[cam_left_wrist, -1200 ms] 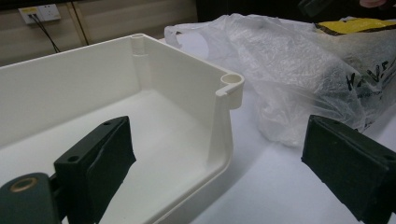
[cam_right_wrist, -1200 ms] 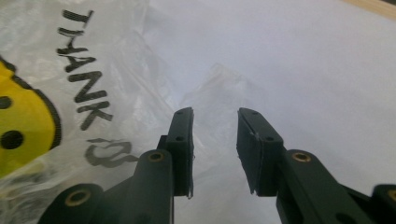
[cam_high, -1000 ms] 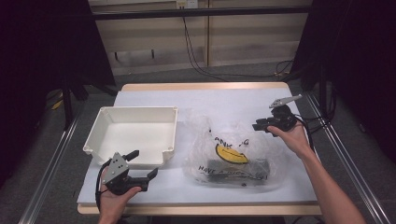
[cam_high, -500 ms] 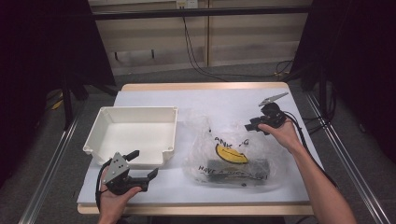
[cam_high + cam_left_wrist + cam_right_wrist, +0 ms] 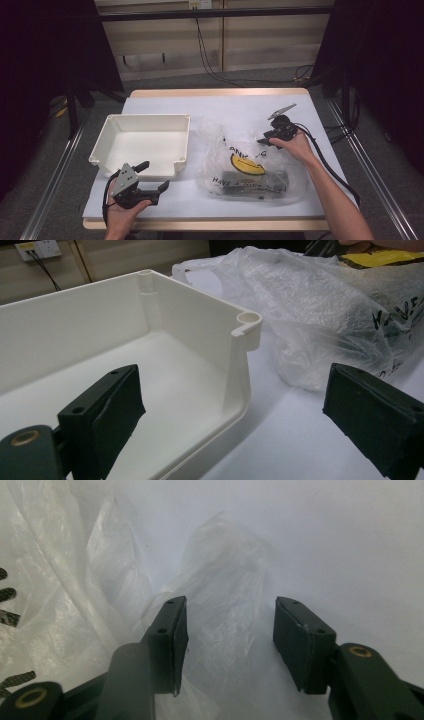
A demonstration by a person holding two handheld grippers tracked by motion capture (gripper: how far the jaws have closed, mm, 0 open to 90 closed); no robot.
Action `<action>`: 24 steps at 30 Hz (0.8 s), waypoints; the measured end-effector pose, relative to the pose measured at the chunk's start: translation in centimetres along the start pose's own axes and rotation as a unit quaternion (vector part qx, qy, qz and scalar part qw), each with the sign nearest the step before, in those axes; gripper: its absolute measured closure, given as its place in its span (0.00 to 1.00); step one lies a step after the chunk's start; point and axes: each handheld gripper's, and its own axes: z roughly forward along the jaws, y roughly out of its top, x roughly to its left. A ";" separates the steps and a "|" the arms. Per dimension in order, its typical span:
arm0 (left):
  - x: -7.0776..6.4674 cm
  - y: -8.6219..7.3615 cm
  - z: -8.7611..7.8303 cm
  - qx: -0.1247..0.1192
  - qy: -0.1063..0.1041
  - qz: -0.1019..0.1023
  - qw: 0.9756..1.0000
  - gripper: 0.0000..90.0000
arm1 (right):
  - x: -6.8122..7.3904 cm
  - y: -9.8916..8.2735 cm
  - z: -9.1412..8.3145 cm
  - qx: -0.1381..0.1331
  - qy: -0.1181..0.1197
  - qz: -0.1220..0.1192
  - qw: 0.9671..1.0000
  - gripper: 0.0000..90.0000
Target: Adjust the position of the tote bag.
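1 plastic bag (image 5: 250, 160), "HAVE A NICE"

**Clear plastic carrier bag, printed, with contents**

Item: plastic bag (image 5: 250, 162), thin, transparent, heavily crumpled. Print: a yellow emblem with black lettering on the upward face. Contents: a dark, flat, oblong object showing through the film near the front edge, not identifiable. Pose: lying flat on its side, slack, the film rising in loose folds. Location: right half of the white worktop (image 5: 235, 107), just beside the right wall of the white tray (image 5: 145, 142). A puckered fold (image 5: 225, 605) at the bag's far right corner stands up between the jaws of the right tongs (image 5: 230, 640), whose pads are clear of it.
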 end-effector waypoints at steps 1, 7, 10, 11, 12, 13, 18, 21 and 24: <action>0.0 0.0 0.0 0.002 0.002 0.001 1.000 0.09 | 0.1 0.0 0.1 0.001 -0.006 -0.003 1.000 0.57; -0.1 0.0 -0.1 0.006 0.005 0.004 1.000 0.09 | 0.1 -0.2 0.0 -0.005 -0.018 0.004 1.000 0.87; -0.1 0.0 -0.1 0.000 0.002 -0.002 1.000 0.09 | 0.1 -0.2 0.1 -0.009 -0.003 0.007 1.000 1.00; -0.1 0.0 -0.1 -0.001 0.003 -0.002 1.000 0.09 | 0.1 -0.2 0.0 -0.012 0.001 0.007 1.000 1.00; -0.1 0.0 -0.1 -0.001 0.002 -0.002 1.000 0.09 | 0.1 -0.2 -0.1 -0.014 0.005 0.008 1.000 1.00; -0.1 0.0 -0.1 -0.001 0.002 -0.002 1.000 0.09 | 0.1 -0.1 -0.2 -0.018 0.007 0.009 1.000 1.00; -0.1 0.0 -0.1 -0.002 0.003 -0.005 1.000 0.09 | -0.1 -0.1 -1.1 -0.045 0.019 0.019 0.999 1.00; -0.1 0.0 -0.1 -0.001 0.003 -0.003 1.000 0.09 | -0.2 -0.2 -2.0 -0.062 0.027 0.028 0.997 1.00; -0.1 0.0 -0.1 0.003 0.003 0.000 1.000 0.09 | -0.6 -0.4 -2.7 -0.082 0.034 0.040 0.995 1.00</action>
